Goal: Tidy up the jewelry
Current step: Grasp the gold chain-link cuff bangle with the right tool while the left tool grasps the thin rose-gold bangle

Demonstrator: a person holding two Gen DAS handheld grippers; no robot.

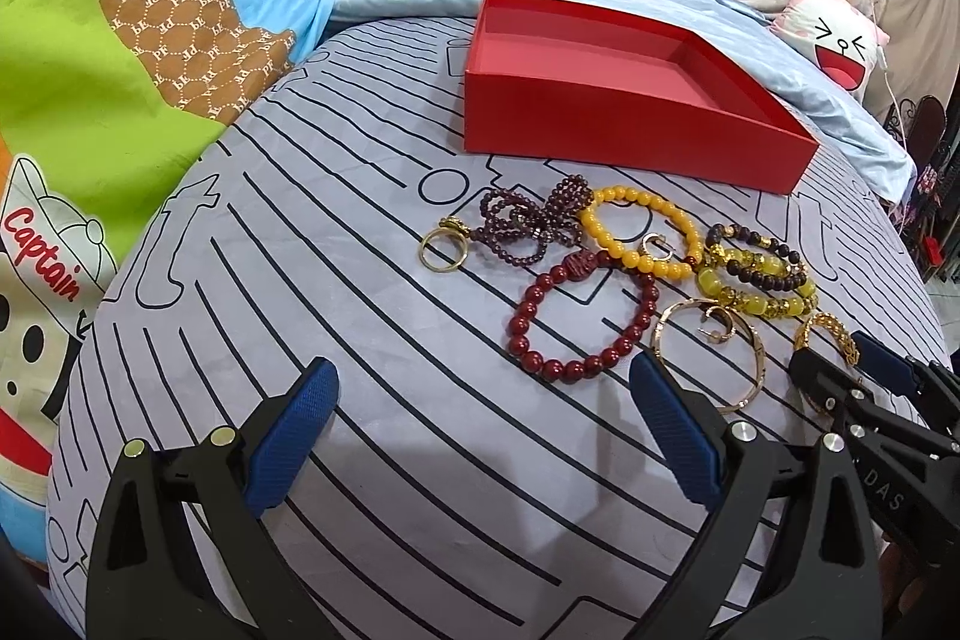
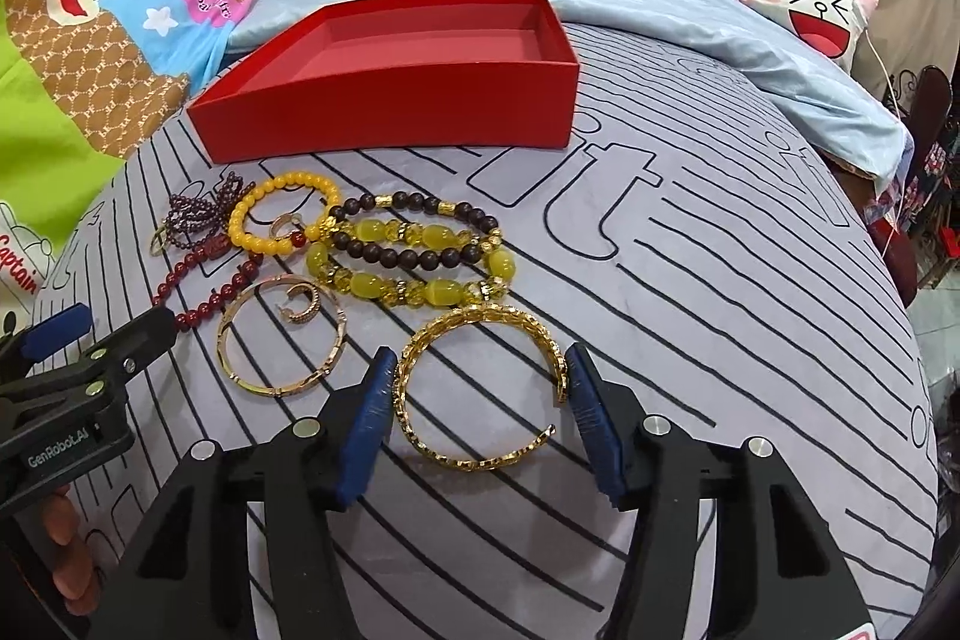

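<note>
Jewelry is lying in a cluster on the striped grey sheet (image 1: 372, 400) in front of the empty red box (image 1: 624, 100). In the left wrist view, your left gripper (image 1: 480, 400) is hanging wide open over bare sheet beside the red bead bracelet (image 1: 585, 319). In the right wrist view, your right gripper (image 2: 480, 388) is straddling the gold cuff bracelet (image 2: 480, 382), pads touching both sides.

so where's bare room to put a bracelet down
Free: inside the red box, which is empty, and the striped sheet right of the jewelry. Crowded: the beaded bracelets and gold bangles clustered just before the box.
</note>
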